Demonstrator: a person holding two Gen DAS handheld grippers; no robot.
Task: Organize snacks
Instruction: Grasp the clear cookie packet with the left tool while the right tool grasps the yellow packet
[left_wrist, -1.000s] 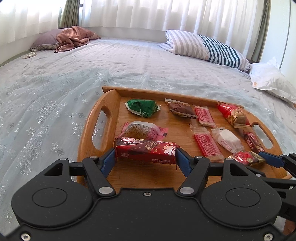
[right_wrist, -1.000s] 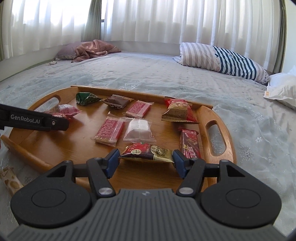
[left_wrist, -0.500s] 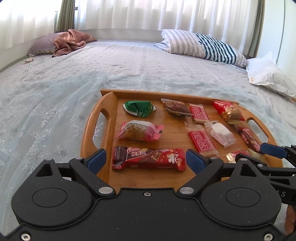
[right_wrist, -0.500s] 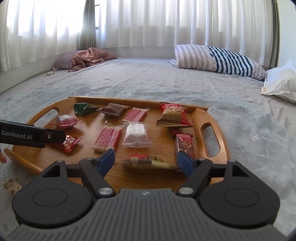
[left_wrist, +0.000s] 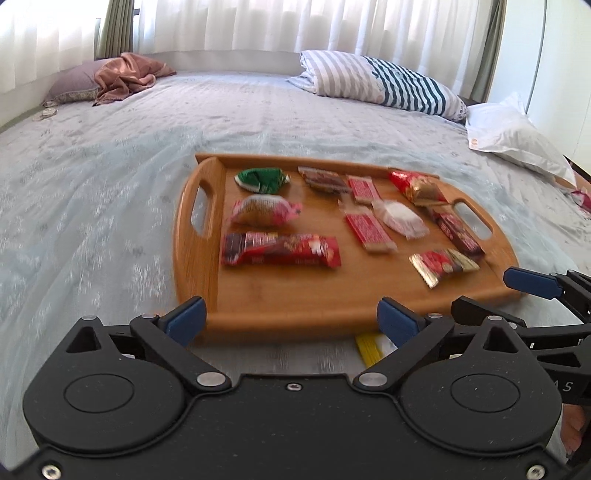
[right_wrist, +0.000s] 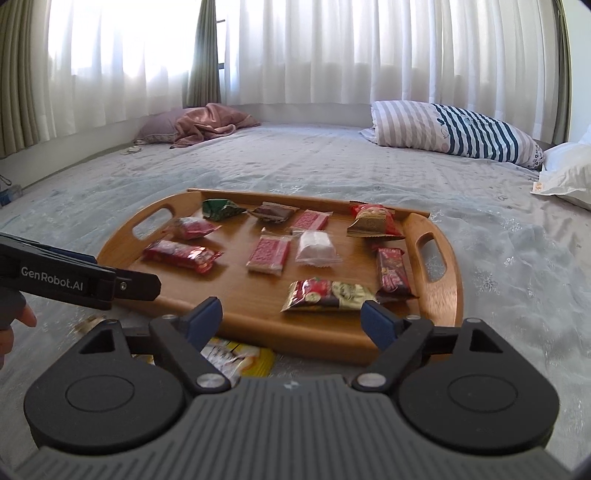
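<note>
Blue-padded fingers (left_wrist: 184, 320) of both grippers spread, empty, crinkly foil snack packets (right_wrist: 328, 294) on oval wooden tray (right_wrist: 458, 273)

The left gripper (left_wrist: 290, 319) hovers low over the bed, its jaws spread wide with nothing between them. The right gripper (right_wrist: 291, 315) hangs just beside it at much the same height, jaws likewise parted and empty. Both point the same way, side by side. A bit of the left hand (right_wrist: 9, 326) shows behind its gripper.
</note>
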